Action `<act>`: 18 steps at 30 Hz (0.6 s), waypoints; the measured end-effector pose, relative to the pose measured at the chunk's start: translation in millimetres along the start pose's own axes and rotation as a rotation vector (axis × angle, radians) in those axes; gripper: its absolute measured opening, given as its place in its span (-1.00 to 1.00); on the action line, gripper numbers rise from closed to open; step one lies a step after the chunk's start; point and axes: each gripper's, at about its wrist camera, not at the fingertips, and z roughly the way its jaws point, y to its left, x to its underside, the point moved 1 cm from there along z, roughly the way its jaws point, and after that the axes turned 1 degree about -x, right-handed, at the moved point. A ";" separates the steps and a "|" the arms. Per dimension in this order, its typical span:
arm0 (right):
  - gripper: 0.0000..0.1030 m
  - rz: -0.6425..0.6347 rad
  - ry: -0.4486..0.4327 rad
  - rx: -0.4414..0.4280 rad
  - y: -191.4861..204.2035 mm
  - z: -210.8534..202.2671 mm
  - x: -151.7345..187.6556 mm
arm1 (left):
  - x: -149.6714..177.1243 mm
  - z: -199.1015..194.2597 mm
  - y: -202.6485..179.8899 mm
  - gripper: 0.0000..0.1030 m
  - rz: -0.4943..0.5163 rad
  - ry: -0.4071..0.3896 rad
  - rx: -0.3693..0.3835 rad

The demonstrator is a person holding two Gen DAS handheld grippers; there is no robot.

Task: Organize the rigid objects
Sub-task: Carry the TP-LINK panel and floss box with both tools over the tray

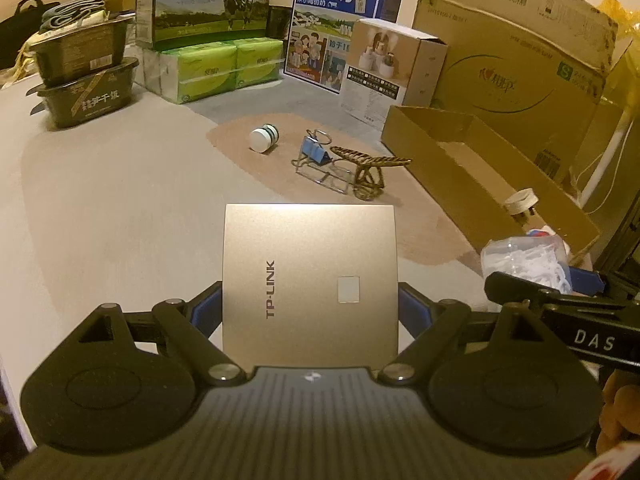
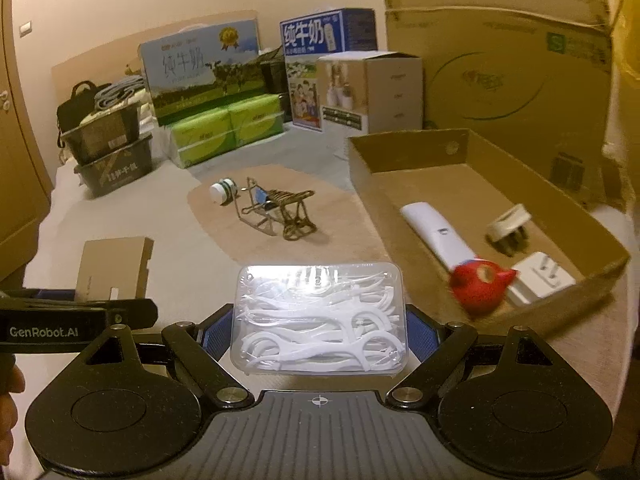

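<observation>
Two loads are clamped, TP-LINK panel (image 1: 310,280) in left gripper (image 1: 310,308), floss-pick case (image 2: 319,318) in right gripper (image 2: 319,332), and should be lowered level into the cardboard tray (image 2: 408,148), clear of the red toy (image 2: 478,286).

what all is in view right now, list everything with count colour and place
TP-LINK panel: 1, gold, between left gripper's fingers
floss pick case: 1, clear with white picks, between right gripper's fingers
cardboard tray: 1, brown, right side
remote: 1, white, in tray
red toy: 1, in tray
plug adapter: 1, white, in tray
round plug: 1, cream, in tray
small jar: 1, white, on brown mat
binder clip: 1, blue, on mat
bronze stand: 1, on mat
milk cartons: 2, back
left gripper: 1, black
right gripper: 1, black
</observation>
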 end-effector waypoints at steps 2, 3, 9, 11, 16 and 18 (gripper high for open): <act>0.66 0.001 -0.007 0.001 -5.8 -10.4 0.8 | 2.7 -5.9 -5.5 0.68 -0.007 -0.004 -0.004; 0.66 0.001 -0.011 0.003 -8.0 -14.1 0.7 | 4.9 -9.4 -9.6 0.68 -0.007 -0.005 -0.007; 0.66 0.001 -0.030 0.013 -25.6 -35.1 1.5 | 14.4 -24.2 -29.5 0.68 -0.012 -0.012 -0.001; 0.66 0.008 -0.034 0.017 -32.0 -40.4 1.4 | 16.0 -26.9 -35.9 0.68 -0.012 -0.011 0.005; 0.66 0.022 -0.047 0.034 -49.2 -52.7 1.3 | 15.8 -28.8 -53.3 0.68 0.003 -0.009 0.024; 0.66 0.029 -0.049 0.040 -56.1 -56.0 0.9 | 14.5 -29.8 -59.3 0.68 0.004 -0.012 0.031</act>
